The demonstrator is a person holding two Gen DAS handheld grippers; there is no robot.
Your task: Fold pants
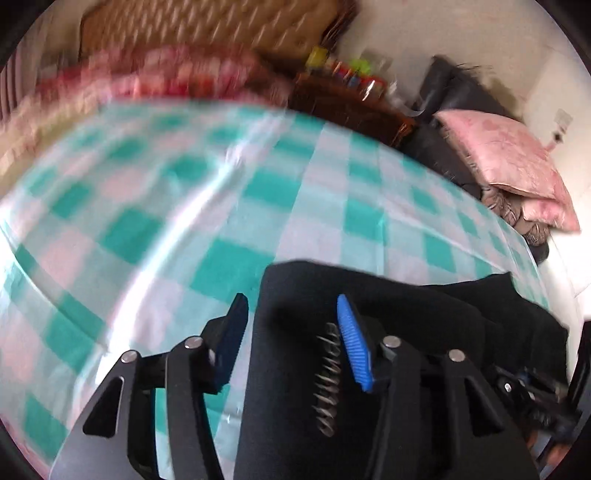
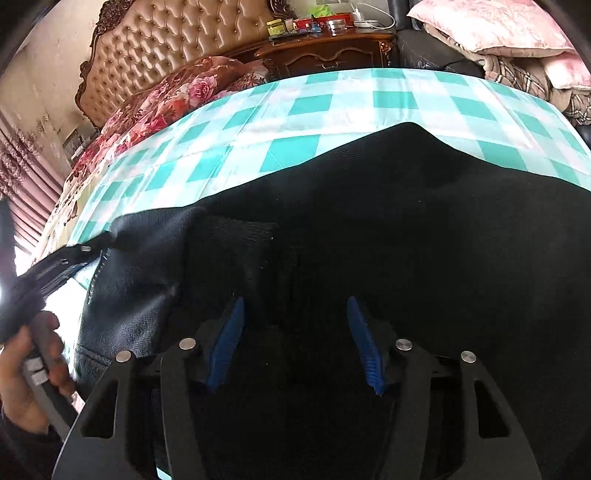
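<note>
Black pants (image 2: pixel 406 221) lie spread on a bed with a teal-and-white checked cover (image 2: pixel 332 99). My right gripper (image 2: pixel 295 332) hovers over the middle of the cloth. Its blue pads (image 2: pixel 364 347) stand apart, and only flat fabric shows between them. In the left wrist view the pants (image 1: pixel 424 306) fill the lower right. Their left edge runs between the fingers of my left gripper (image 1: pixel 291 325), whose jaws stand apart without pinching it. The left gripper (image 2: pixel 44 273) also shows at the pants' left end, with a hand (image 2: pixel 22 369) holding it.
A floral quilt (image 2: pixel 159 99) and a tufted headboard (image 2: pixel 166 37) are at the far left. Beyond the bed stands a dark wooden nightstand (image 2: pixel 332 51) with small items on it. Pink pillows (image 2: pixel 491 26) are piled at the far right. The left wrist view is blurred.
</note>
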